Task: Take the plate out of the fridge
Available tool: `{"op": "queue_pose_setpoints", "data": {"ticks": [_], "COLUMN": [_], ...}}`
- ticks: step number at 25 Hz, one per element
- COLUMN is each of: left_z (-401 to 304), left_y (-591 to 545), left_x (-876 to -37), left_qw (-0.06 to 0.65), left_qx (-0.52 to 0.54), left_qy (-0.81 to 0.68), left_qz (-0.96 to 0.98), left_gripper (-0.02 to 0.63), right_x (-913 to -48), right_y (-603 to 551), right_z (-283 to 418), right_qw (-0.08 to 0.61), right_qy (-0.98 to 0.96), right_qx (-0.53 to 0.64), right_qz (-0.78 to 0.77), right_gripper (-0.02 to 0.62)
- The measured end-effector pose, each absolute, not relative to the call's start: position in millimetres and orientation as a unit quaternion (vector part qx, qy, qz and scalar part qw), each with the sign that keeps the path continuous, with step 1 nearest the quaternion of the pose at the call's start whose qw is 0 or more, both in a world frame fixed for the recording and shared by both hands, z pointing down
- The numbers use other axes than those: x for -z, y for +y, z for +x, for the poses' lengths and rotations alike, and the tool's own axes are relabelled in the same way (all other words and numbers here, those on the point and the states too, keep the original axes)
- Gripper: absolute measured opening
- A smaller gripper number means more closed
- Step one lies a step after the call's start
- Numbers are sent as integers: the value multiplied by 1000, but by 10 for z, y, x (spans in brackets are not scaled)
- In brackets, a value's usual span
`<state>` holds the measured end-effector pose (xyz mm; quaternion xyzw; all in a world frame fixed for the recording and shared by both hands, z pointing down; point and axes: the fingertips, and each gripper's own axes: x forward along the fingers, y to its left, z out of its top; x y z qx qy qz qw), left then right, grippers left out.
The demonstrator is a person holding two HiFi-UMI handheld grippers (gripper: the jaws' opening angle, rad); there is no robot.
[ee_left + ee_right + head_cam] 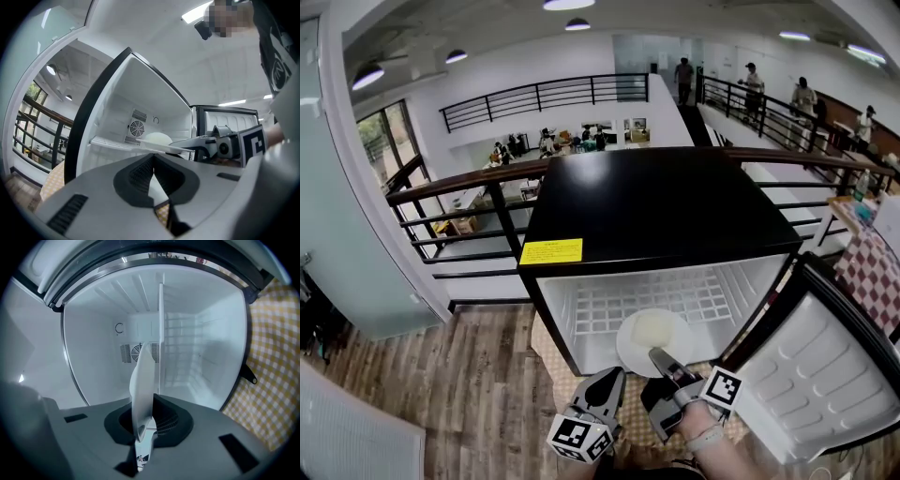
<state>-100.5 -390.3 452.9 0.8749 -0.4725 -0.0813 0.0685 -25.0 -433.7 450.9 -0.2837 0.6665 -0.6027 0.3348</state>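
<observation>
- Plate (652,339): white and empty, at the mouth of the fridge (656,206), with its near part already past the front edge. It lies roughly level, and I cannot tell whether it touches the shelf (600,305).
- Right gripper (659,359): jaws clamped on the plate's near rim. In its own view the rim runs edge-on between the pads. A rim pinch makes sense because that edge is the only part reachable from the front, and it lets the plate slide straight out.
- The gripper points about level into the fridge, probably to keep the plate flat and clear of the shelf.
- Left gripper (609,380): jaws together with nothing between them, low and just beside the right one, outside the fridge. It looks like it is only waiting, perhaps to support the plate or shut the door.
- Door (825,375): swung wide to the right, so the way out is free.
- Progress: the plate is gripped and partly out. It needs a level pull back toward the person.
- Risk: a one-sided rim grip could let the far edge tip or catch the shelf.
</observation>
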Motion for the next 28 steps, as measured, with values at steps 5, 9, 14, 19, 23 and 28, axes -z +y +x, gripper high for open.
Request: {"op": "queue_pose_setpoints", "data": {"ticks": [5,9,14,19,23,28], "left_z": [-944,-854,-748,-702,-687,-699], "left_y": [-3760,-3620,-3449,-3281,-3184,-3131], "left_x": [-4527,-4525,-4540,-4560,-4585,-4612], "left_qw": [66,62,58,56,58,60], "left_qx": [79,78,75,73,72,69], "left_qy": [-485,-490,-494,-501,-506,-506], "left_qz": [869,866,864,860,858,858], "left_gripper": [8,8,9,8,8,8], "right_x": [-4505,-4503,-4520,-4572,-4602,-4650], "right_y": [-4202,-4066,-3905,-3743,-3642,-3570], "right_z": [-223,-175,-99,-58,-53,-48], "right_qw": [326,319,312,306,300,301], "right_qy": [671,676,680,680,683,680], "right_qx": [609,611,614,618,619,624], "right_qz": [-270,-261,-253,-249,-244,-242], "right_gripper": [43,43,43,43,43,43]}}
